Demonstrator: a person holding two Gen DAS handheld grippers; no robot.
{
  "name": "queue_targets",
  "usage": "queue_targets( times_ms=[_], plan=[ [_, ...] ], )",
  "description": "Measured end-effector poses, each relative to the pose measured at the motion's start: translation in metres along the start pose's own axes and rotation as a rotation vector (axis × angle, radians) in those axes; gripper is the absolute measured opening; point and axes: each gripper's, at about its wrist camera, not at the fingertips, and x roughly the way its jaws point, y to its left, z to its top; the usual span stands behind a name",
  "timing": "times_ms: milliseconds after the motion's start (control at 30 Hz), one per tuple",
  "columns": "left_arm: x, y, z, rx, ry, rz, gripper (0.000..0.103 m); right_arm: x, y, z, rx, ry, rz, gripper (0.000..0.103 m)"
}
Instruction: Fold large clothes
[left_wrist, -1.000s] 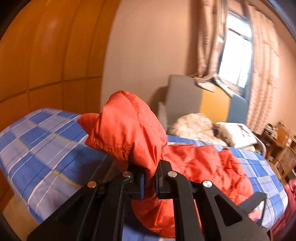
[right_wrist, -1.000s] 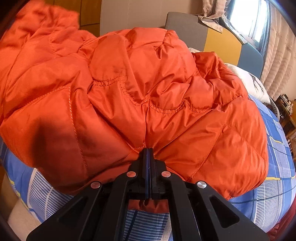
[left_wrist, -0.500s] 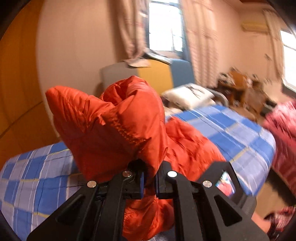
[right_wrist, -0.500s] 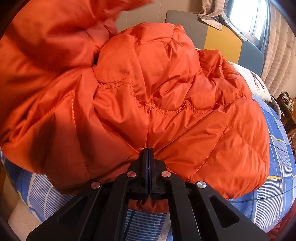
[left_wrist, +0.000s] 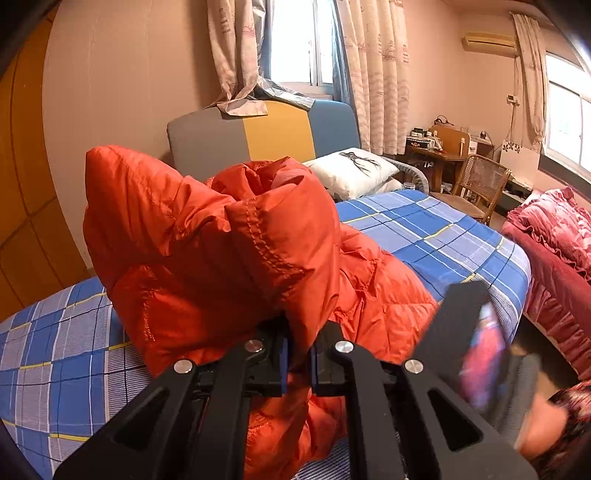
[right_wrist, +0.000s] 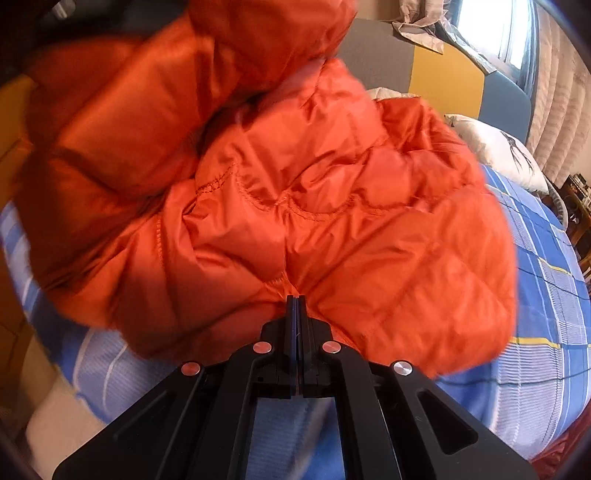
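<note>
Crowding both views: orange jacket on plaid bed; pillow beyond.

A home bedroom. A bed in blue plaid fills it, pillow at its head, curtained window behind it

Left tongs are seen clamped on a raised fold of the orange jacket, jaws slightly parted by cloth. Right tongs are pressed fully together on its near hem.
</note>
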Motion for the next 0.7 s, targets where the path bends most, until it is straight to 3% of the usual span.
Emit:
queue_targets(
  times_ms=[333, 500, 700],
  plan=[
    [0.010, -0.050, -0.015, 0.145, -0.042, 0.061, 0.007, -0.035, -0.113, 0.000, 0.325, -0.027, 0.119, 0.000],
    [0.021, -0.083, -0.030, 0.299, -0.040, 0.112, 0.007, -0.074, -0.134, 0.036, 0.339, -0.105, 0.192, 0.000],
    [0.028, -0.107, -0.040, 0.386, -0.021, 0.140, 0.008, -0.102, -0.124, 0.076, 0.235, -0.131, 0.182, 0.000]
  ],
)
